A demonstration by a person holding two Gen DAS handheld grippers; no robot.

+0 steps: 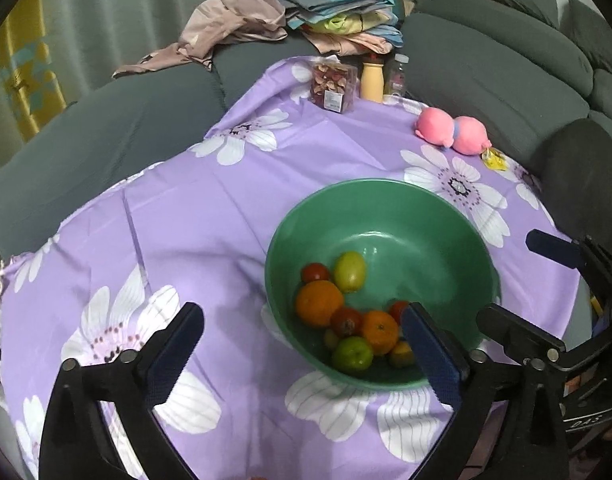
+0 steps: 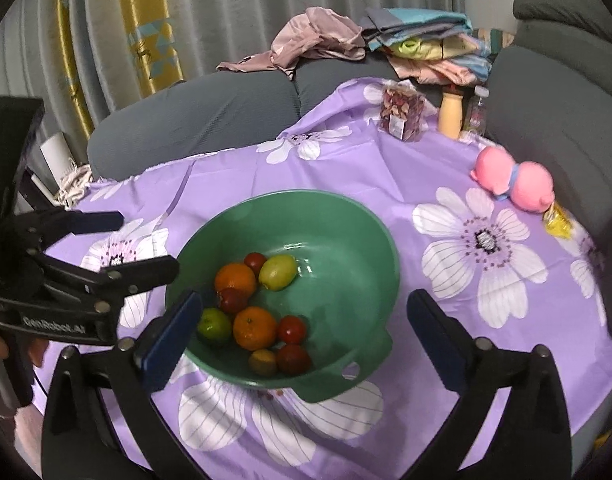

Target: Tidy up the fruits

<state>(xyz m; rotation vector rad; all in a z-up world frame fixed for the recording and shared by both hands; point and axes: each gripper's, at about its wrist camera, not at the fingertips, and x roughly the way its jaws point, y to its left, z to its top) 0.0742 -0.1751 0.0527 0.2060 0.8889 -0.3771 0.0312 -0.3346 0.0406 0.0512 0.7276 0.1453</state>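
A green bowl (image 1: 385, 185) (image 2: 290, 195) stands on the purple flowered cloth (image 1: 210, 232). Several fruits lie in its near part: two oranges (image 1: 319, 303) (image 2: 254, 328), a yellow-green fruit (image 1: 349, 271) (image 2: 278, 272), a green one (image 1: 351, 354) (image 2: 214, 325) and small red ones (image 2: 292, 329). My left gripper (image 1: 302, 314) (image 2: 148, 243) hangs open over the bowl's near left rim with nothing between its fingers. My right gripper (image 2: 306, 300) (image 1: 519, 280) hangs open over the near side of the bowl, also holding nothing. The two grippers are close side by side.
At the table's far side stand a clear snack box (image 1: 333, 86), a cream bottle (image 1: 372, 82) and a small clear bottle (image 1: 397, 76). A pink plush toy (image 1: 451, 130) and a yellow wrapper (image 1: 493, 159) lie at the right edge. A grey sofa (image 1: 505, 80) with piled clothes (image 1: 337, 12) wraps around the table.
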